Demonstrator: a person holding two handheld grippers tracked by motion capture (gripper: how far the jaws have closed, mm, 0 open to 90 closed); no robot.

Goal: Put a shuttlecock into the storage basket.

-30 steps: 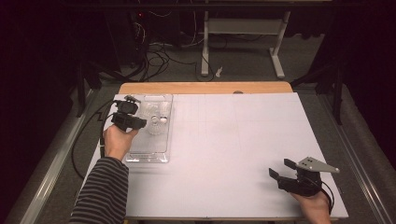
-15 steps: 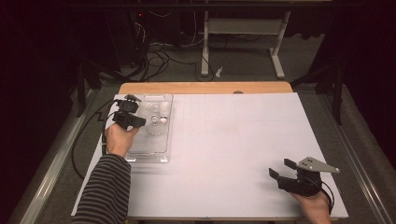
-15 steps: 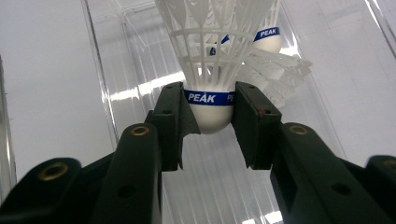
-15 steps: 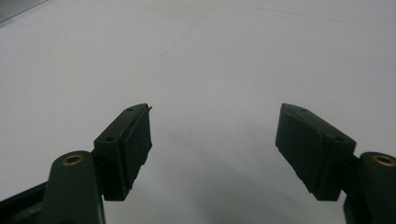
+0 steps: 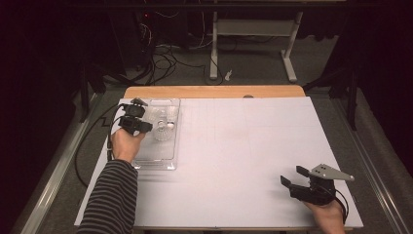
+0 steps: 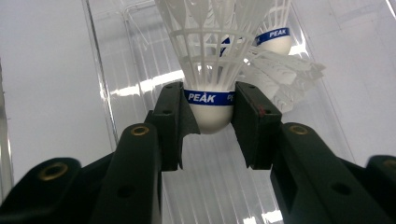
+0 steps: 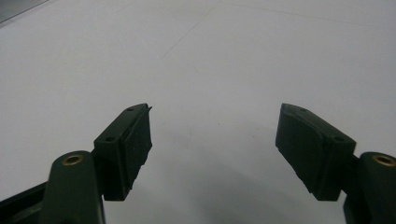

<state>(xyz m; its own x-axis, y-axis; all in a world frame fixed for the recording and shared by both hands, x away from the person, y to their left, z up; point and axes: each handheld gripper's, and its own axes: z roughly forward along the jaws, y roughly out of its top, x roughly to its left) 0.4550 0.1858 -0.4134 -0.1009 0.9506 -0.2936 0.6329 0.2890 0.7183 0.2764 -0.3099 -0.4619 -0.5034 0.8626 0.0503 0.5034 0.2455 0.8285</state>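
In the high view, the left gripper [image 5: 146,127] hangs over a clear tray [image 5: 168,158] at the desk's [image 5: 243,156] far left corner, just beside a shuttlecock [image 5: 163,131] in the tray. The right gripper [image 5: 293,178] sits near the desk's near right corner, well apart from the tray, its jaws spread with nothing between them.

In the left gripper view, the jaws are partly closed on the shuttlecock's [image 6: 210,105] white cork, pads pressing its blue band on both sides, skirt pointing away. A second shuttlecock [image 6: 275,42] lies just behind it in the tray [image 6: 116,70].

In the right gripper view, the gripper [image 7: 215,126] stands wide open over bare white desk [image 7: 210,56].
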